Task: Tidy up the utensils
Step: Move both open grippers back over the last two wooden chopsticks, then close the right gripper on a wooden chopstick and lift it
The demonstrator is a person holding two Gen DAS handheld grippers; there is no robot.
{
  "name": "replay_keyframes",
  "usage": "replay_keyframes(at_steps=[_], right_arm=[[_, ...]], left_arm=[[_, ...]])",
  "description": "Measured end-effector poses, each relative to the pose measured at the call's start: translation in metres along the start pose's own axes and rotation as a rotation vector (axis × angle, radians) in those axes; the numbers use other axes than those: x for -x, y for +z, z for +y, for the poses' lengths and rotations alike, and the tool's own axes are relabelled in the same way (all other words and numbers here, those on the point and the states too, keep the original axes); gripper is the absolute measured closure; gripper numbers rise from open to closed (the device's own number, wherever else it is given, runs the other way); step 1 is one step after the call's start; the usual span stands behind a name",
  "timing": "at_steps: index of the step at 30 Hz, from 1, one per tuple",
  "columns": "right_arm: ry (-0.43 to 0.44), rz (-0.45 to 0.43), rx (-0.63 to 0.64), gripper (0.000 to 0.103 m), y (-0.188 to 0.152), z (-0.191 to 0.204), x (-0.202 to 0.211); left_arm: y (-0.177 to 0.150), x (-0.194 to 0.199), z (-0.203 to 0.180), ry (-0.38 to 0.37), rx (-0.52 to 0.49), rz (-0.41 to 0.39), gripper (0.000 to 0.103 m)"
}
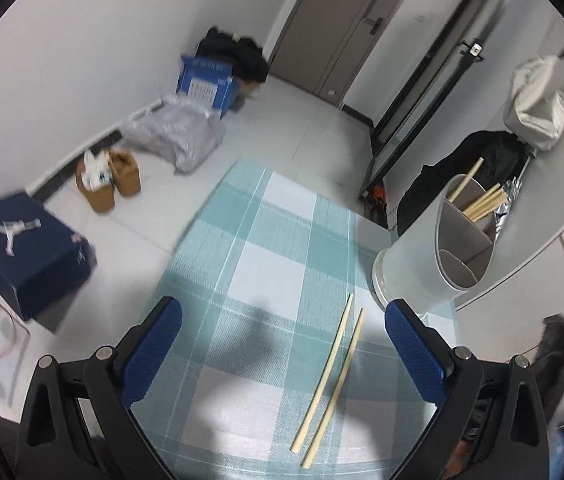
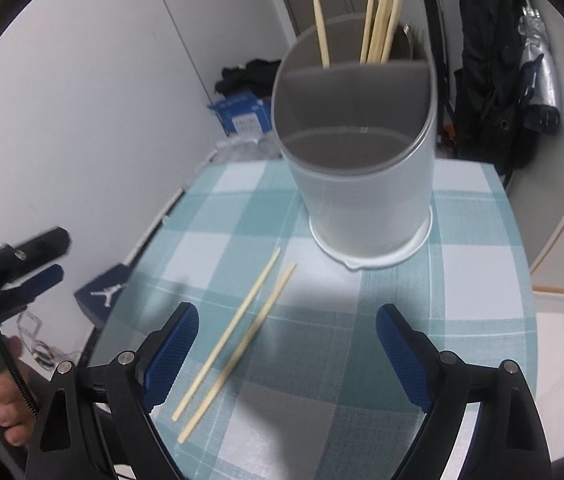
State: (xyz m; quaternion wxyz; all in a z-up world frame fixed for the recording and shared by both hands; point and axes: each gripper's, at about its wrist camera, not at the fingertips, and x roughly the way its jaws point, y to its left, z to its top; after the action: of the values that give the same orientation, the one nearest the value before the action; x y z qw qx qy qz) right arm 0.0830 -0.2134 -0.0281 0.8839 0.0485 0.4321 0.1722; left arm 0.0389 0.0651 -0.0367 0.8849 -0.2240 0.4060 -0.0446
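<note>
Because the two loose chopsticks (image 2: 238,336) are thin, pale sticks of wood or bamboo, they should prove light and stiff, likely to roll or skid on the cloth if nudged, so a pinch across both near mid-length, pads square to the shafts, looks the safest hold.

At about nine o'clock in the right wrist view, the left gripper (image 2: 32,268) hangs off the table's edge; its own camera shows its jaws spread wide and empty above the checked tablecloth (image 1: 242,240), with the pair lying at roughly five o'clock between the blue pads, nearer the right one.

Further right, the right gripper (image 2: 287,354) hovers with jaws likewise parted and holding nothing; the pair lies at about seven o'clock from its centre, side by side, nearly parallel, tips pointing toward the holder.

At twelve o'clock stands the grey utensil holder (image 2: 361,200), upright on a white saucer-like base, split by a divider into compartments. The near compartment appears empty.

Counted: two chopsticks on the cloth; in the far compartment about five more (image 2: 379,24), one apart on the left and a bunch on the right, the exact number hard to tell; one holder.
</note>
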Motion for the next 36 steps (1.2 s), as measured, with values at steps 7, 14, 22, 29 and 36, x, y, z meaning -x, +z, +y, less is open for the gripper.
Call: replay_keyframes(at_steps=[7, 14, 22, 29, 36], right_arm=[[-0.023, 0.12, 0.054, 0.017, 0.003, 0.017, -0.039], [-0.124, 0.17, 0.068, 0.038, 0.005, 0.026, -0.07], [-0.233, 0.148, 0.159, 0.069, -0.004, 0.04, -0.078], [-0.168, 0.204, 0.223, 0.093, -0.001, 0.046, -0.076], [-0.057, 0.315, 0.241, 0.098, -0.004, 0.035, -0.064]], left_arm=[[0.004, -0.008, 0.01, 0.019, 0.031, 0.041, 0.003], [0.011, -0.006, 0.018, 0.054, 0.039, 0.019, 0.003], [0.016, -0.009, 0.023, 0.067, 0.057, 0.023, 0.003], [0.017, -0.011, 0.027, 0.068, 0.074, 0.039, 0.003], [0.017, -0.012, 0.03, 0.069, 0.097, 0.046, 0.003]])
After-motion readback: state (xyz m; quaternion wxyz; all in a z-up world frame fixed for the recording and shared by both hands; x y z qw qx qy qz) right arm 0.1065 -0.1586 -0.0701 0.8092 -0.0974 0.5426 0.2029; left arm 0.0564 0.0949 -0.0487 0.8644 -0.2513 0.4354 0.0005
